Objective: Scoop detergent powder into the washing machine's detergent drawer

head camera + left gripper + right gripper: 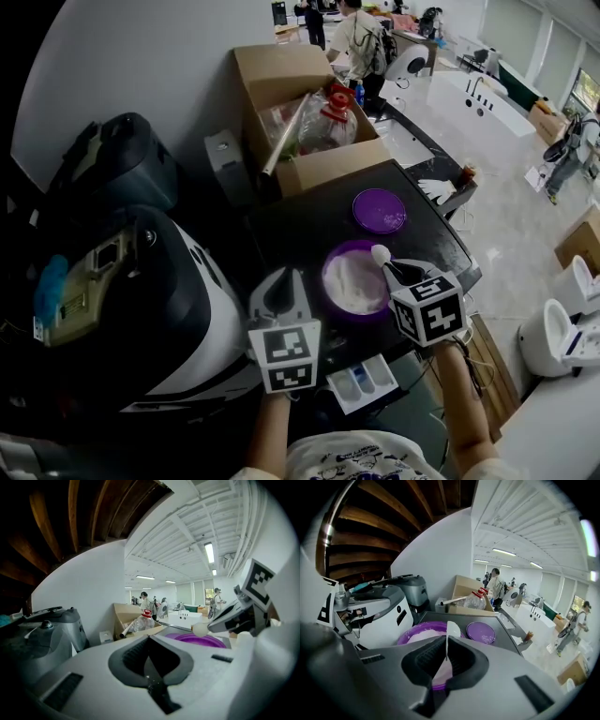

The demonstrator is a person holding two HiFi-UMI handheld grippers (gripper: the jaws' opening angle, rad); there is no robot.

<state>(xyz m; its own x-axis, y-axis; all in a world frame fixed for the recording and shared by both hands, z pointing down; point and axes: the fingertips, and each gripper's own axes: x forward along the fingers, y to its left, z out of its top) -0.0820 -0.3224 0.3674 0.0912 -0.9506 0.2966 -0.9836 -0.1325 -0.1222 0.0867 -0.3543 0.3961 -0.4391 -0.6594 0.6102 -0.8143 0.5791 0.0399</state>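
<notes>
Little of the task looks done so far. Powder [354, 279] is seen heaped in the purple bowl [349, 315], which is set on the dark machine top [300, 225] near its front edge. A white spoon [381, 254] is held over the bowl's rim at about 1 o'clock. Its thin handle is pinched between the closed jaws of the right gripper [446, 656], which is placed at 4 o'clock of the bowl. Whether the spoon is loaded cannot be told: its head shows white and rounded, but a heap cannot be told apart from the spoon itself.

The drawer [361, 380] is seen pulled out at 6 o'clock of the bowl, below the front edge of the top. Its compartments show pale blue, and no powder can be made out in them.

The left gripper [149, 665] is held at 9 o'clock of the bowl, just beside it, with its jaws brought together on nothing. The lid [379, 209] is laid at 12 o'clock of the bowl, apart from it, with white dust on it. A box [281, 70] is seen farther off at 11 o'clock.

By this showing, the bowl is uncovered and the spoon is in hand. A scoop is yet to be carried down to the drawer and tipped in.
</notes>
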